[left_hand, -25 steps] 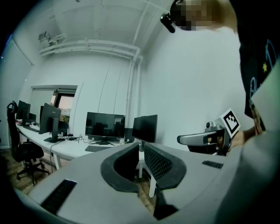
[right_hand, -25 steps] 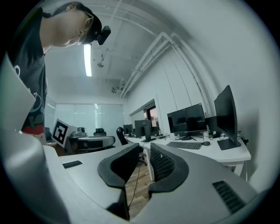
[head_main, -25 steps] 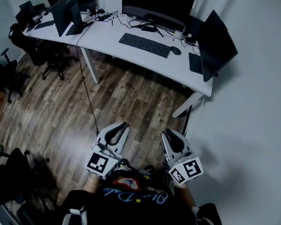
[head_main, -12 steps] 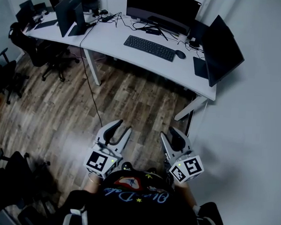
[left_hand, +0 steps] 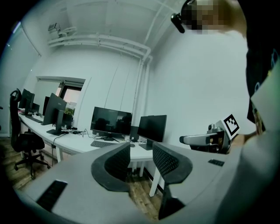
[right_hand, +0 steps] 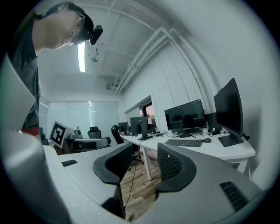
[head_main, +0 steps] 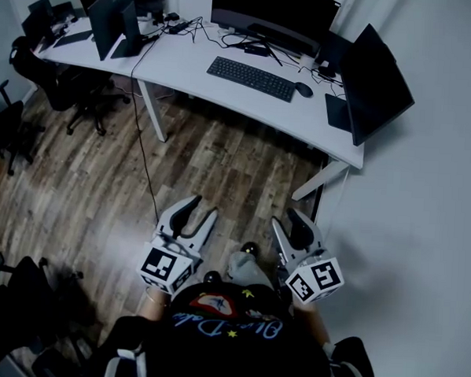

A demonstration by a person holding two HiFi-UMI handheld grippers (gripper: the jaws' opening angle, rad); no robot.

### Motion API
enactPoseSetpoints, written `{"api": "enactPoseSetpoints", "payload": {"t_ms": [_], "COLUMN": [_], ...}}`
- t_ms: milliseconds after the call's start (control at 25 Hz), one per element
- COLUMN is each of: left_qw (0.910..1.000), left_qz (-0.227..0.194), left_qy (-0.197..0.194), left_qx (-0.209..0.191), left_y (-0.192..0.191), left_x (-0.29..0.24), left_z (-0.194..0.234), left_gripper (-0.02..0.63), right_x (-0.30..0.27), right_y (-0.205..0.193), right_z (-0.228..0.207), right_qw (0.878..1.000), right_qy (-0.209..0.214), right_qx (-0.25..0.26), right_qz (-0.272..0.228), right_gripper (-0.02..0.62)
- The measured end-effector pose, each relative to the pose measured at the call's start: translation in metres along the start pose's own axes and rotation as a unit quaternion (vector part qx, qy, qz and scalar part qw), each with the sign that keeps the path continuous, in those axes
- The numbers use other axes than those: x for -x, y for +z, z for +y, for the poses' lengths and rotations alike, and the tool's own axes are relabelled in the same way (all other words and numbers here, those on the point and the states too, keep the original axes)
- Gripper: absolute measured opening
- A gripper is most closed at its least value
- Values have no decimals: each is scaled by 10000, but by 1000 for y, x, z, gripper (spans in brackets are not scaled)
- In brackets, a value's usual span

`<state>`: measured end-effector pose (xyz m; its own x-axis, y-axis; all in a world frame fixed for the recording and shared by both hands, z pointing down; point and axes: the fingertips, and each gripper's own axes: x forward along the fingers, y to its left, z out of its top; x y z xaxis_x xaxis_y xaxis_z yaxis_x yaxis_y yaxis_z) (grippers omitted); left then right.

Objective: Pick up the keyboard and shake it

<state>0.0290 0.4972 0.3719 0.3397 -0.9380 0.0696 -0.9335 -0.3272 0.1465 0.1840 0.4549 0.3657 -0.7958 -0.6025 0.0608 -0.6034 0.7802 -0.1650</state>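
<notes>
Down at the bottom of the head view, the left gripper (head_main: 203, 207) and right gripper (head_main: 287, 220) sit side by side close to the person's chest, over the wood floor (head_main: 213, 163), both aimed toward the white desk (head_main: 183, 63). Only this view gives you the whole layout. The keyboard (head_main: 251, 78) lies flat on the desk in front of the middle monitor (head_main: 272, 8), with the mouse (head_main: 304, 90) just beside its right end, and it's well apart from both grippers with nothing touching it. Over in the left gripper view you get what the head view can't show, a level look straight between the mesh pads. The jaws stand apart, having just been opening, and there's only air and floor between them. The keyboard is a small dark strip on the desk far beyond the tips, and the right gripper's marker cube (left_hand: 231, 124) pokes in from the right. Then the right gripper view is pretty much the same story. Its jaws are parted, just been opening too, and gripping nothing. The keyboard (right_hand: 183, 142) is way off on the desk past the right jaw. This view alone also catches the ceiling light (right_hand: 81, 57) and an office chair (right_hand: 117, 133) further down the room.
</notes>
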Motion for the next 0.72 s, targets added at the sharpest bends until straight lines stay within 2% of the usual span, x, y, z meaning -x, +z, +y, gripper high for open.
{"api": "enactPoseSetpoints", "payload": {"t_ms": [240, 400, 720], "left_qw": [9994, 9988, 9982], "left_qz": [225, 302, 238], "left_qy": [243, 392, 549], "left_qx": [46, -20, -90], "left_y": [-7, 2, 10], "left_x": [-26, -59, -135], "left_z": [20, 39, 72], "left_gripper": [138, 138, 138], "right_x": [-29, -63, -115], "right_y": [1, 12, 21], "right_z": [-41, -75, -141], "right_qw": [9999, 9996, 9991], "right_qy": [44, 134, 276], "right_qx": [-100, -153, -272], "right_qz": [-84, -199, -176], "right_gripper": [149, 152, 155]}}
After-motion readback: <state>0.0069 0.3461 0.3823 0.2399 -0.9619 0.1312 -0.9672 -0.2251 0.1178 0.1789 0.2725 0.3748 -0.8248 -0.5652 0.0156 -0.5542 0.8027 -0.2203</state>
